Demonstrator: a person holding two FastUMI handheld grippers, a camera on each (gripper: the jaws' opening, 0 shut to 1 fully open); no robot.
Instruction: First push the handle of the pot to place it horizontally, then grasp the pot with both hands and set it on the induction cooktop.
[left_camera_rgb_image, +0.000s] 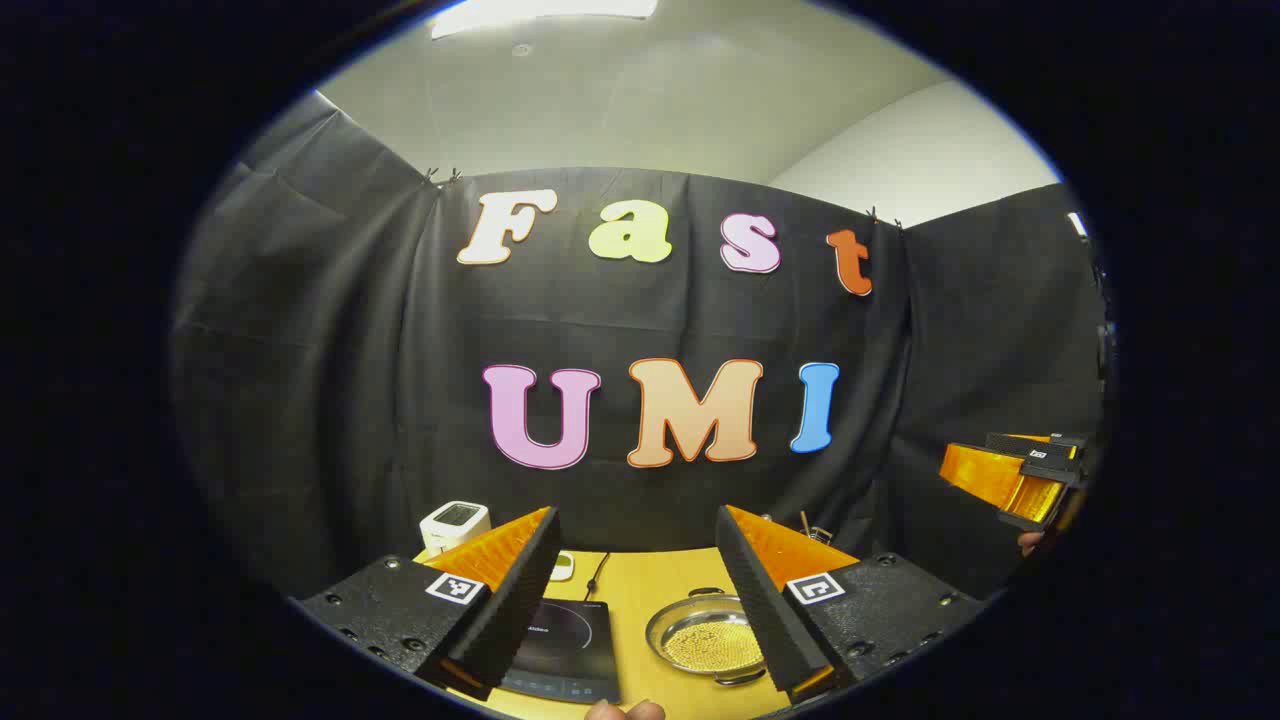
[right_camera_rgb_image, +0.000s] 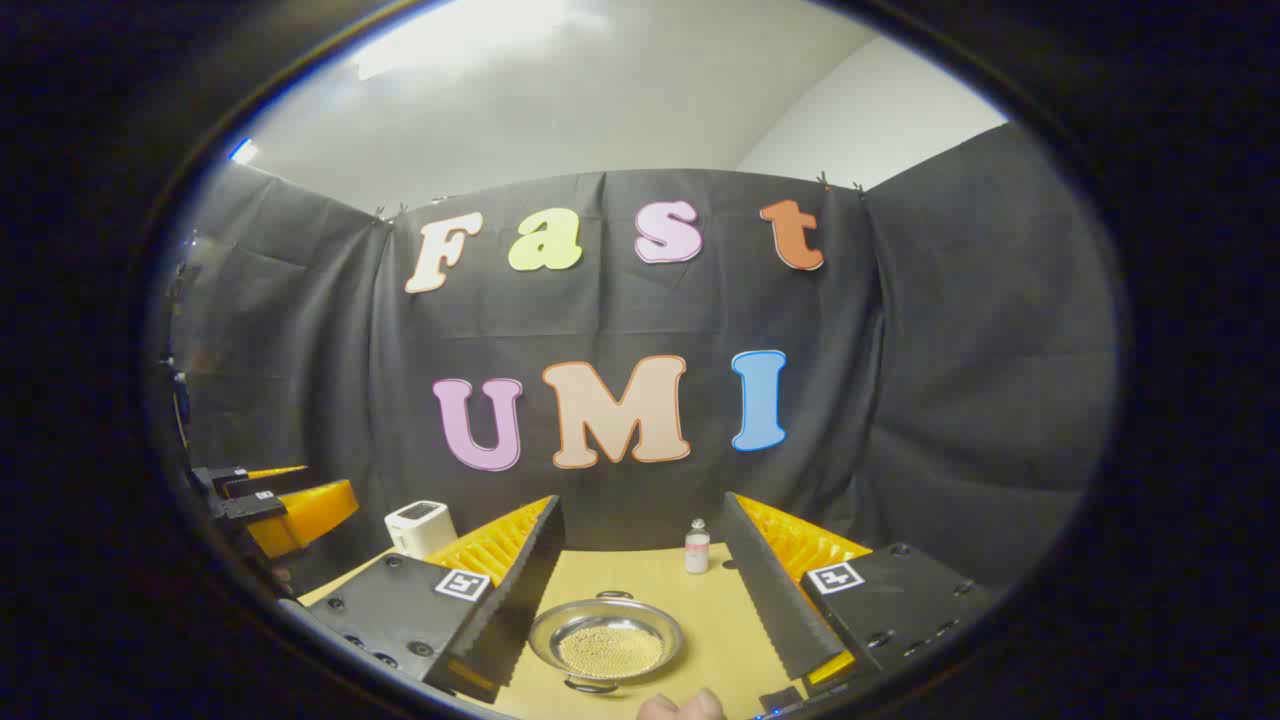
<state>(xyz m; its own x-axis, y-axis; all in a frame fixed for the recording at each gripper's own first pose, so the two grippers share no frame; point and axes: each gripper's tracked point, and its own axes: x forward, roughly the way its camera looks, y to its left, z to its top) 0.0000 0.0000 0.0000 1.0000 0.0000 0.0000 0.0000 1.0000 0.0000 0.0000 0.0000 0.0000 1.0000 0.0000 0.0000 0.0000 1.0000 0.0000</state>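
Observation:
A shallow silver pot (left_camera_rgb_image: 705, 640) with yellow grains inside sits on the yellow table (left_camera_rgb_image: 640, 590), just right of the black induction cooktop (left_camera_rgb_image: 560, 645). Its two small loop handles point toward the far and near sides. My left gripper (left_camera_rgb_image: 638, 515) hangs open above the table, with cooktop and pot showing between its fingers. In the right gripper view the pot (right_camera_rgb_image: 605, 640) lies low between the fingers of my right gripper (right_camera_rgb_image: 642, 500), which is open and holds nothing. Each gripper is also seen from the other: the right gripper (left_camera_rgb_image: 1015, 475) at the far right, the left gripper (right_camera_rgb_image: 270, 505) at the far left.
A white boxy device (left_camera_rgb_image: 455, 525) stands at the table's back left, seen again as the white device (right_camera_rgb_image: 420, 525). A small bottle (right_camera_rgb_image: 697, 547) stands at the back behind the pot. A cable runs to the cooktop. Fingertips of a hand (right_camera_rgb_image: 680, 705) show at the bottom edge.

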